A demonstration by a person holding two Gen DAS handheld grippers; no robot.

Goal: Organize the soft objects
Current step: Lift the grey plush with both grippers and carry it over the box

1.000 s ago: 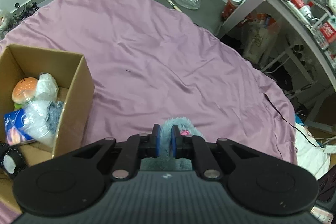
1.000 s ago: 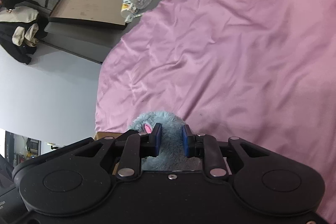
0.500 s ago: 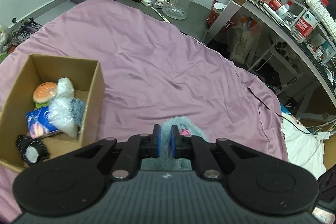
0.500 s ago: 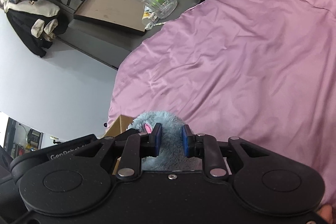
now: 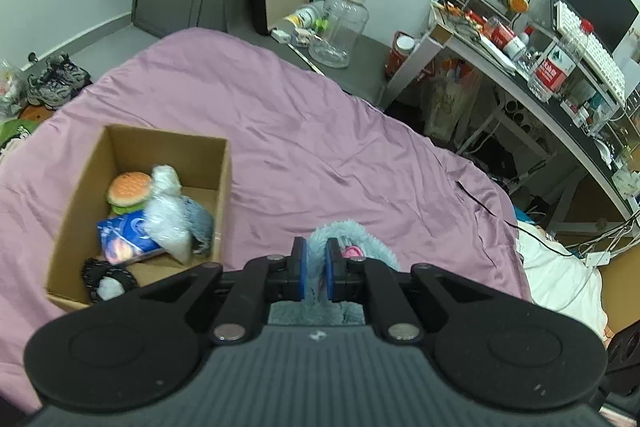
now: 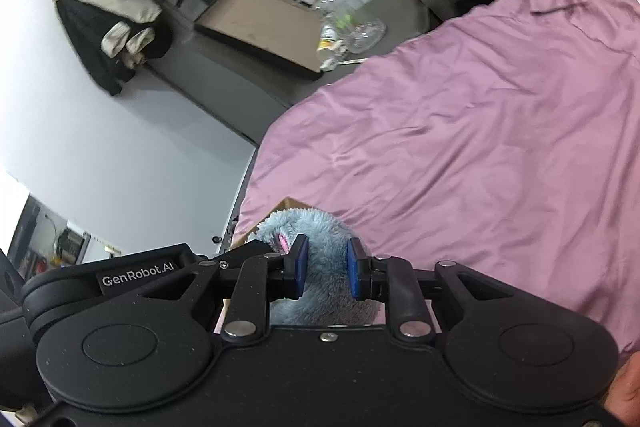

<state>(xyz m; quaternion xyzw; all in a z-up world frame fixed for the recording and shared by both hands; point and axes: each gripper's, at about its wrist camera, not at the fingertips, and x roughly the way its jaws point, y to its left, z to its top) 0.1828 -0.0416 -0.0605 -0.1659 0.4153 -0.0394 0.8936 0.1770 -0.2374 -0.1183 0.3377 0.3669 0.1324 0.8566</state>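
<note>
A fluffy light-blue plush toy (image 5: 352, 233) with a pink patch is pinched between both grippers above the purple bedspread (image 5: 320, 147). My left gripper (image 5: 316, 271) is shut on a thin fold of its fur. My right gripper (image 6: 324, 267) is shut on a thicker part of the same plush toy (image 6: 320, 227). An open cardboard box (image 5: 222, 187) sits on the bed, left of the left gripper and below it. It holds a burger toy (image 5: 128, 189), a clear plastic bag (image 5: 166, 219), a blue packet (image 5: 126, 233) and a black-and-white item (image 5: 106, 281).
A cluttered desk (image 5: 540, 75) with bottles, a keyboard and a monitor stands to the right of the bed. A big clear jug (image 5: 340, 27) and small items lie on the floor beyond the bed. Shoes (image 5: 56, 83) sit at the far left. Clothes (image 6: 104, 23) hang on the wall.
Both grippers have risen with the plush toy held between them. The box has slid toward the centre in the left view and shows whole; the right view has rolled and shows more wall.
</note>
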